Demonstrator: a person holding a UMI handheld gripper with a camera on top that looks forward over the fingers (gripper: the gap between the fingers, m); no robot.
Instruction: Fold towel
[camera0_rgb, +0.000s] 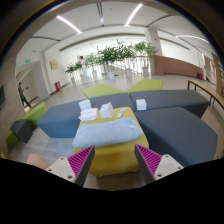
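Note:
A light blue towel (108, 131) lies spread on a yellow table (115, 158) just ahead of my fingers. My gripper (114, 162) is open and empty, its pink pads (82, 160) wide apart in front of the table's near edge. Nothing stands between the fingers. The towel covers most of the tabletop and looks rumpled near its far edge.
White objects (89, 114) stand at the table's far end, and another white one (108, 105) is behind them. Grey sofas (172, 125) and green cushions (35, 115) surround the table. Potted plants (118, 55) stand far back. A person (21, 95) is at the far left.

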